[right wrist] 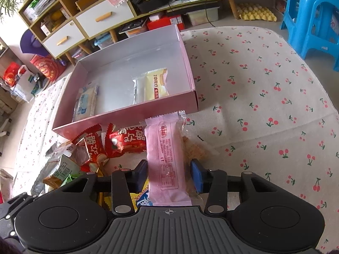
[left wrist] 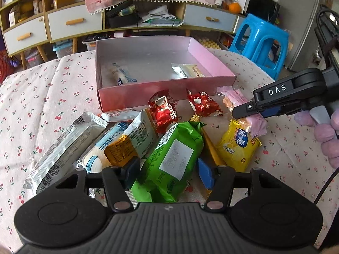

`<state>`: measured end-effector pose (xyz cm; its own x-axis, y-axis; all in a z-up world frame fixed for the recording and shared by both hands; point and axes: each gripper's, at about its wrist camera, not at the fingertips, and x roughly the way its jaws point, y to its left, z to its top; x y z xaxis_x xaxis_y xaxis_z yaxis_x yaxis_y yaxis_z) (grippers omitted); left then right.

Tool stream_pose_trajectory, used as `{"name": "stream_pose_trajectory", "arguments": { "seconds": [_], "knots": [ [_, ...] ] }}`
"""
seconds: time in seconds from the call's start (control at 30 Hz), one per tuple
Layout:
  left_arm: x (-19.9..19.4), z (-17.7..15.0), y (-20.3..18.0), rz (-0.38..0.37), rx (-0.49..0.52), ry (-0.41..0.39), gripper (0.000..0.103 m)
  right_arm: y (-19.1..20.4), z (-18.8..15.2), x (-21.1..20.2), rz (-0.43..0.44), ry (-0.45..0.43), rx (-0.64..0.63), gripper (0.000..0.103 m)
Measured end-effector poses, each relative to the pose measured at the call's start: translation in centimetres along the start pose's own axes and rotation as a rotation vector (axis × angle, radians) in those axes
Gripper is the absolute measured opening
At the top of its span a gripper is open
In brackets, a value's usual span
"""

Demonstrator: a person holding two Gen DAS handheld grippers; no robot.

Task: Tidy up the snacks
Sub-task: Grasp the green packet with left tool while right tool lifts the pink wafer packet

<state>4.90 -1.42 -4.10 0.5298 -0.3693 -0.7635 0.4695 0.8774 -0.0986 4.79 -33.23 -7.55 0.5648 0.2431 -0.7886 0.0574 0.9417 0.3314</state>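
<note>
A cherry-print cloth covers the tabletop [left wrist: 42,97]. On it, toward 12 o'clock, sits an open pink box [left wrist: 165,93]. Just at 6 o'clock of the box lie two red packets [left wrist: 164,112], and below them a heap: a green pack [left wrist: 173,158], a yellow chip bag [left wrist: 237,146], a silver wrapper [left wrist: 61,146] and a blue-white pack [left wrist: 125,139]. At 3 o'clock the cloth lies bare.

Pink box [left wrist: 135,99], green packet [left wrist: 175,160], yellow packet [left wrist: 237,148], cherry-print white tablecloth [right wrist: 264,84].
</note>
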Motion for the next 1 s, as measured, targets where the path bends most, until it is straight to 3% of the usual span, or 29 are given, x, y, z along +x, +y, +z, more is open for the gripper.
{"name": "stream_pose_trajectory", "arguments": {
  "seconds": [0.33, 0.77, 1.0],
  "knots": [
    [-0.3, 0.5, -0.8, 0.019, 0.022, -0.007, 0.043, -0.3, 0.1, -0.8, 0.030, -0.002, 0.005, 0.033],
    [-2.1, 1.7, 0.1, -0.040, -0.107, -0.032, 0.042, -1.2, 1.1, -3.1, 0.091, -0.033, 0.064, 0.033],
    [-2.5, 3.5, 0.7, -0.070, -0.228, -0.072, 0.042, -1.1, 2.5, -4.3, 0.126, -0.067, 0.109, 0.033]
  ]
}}
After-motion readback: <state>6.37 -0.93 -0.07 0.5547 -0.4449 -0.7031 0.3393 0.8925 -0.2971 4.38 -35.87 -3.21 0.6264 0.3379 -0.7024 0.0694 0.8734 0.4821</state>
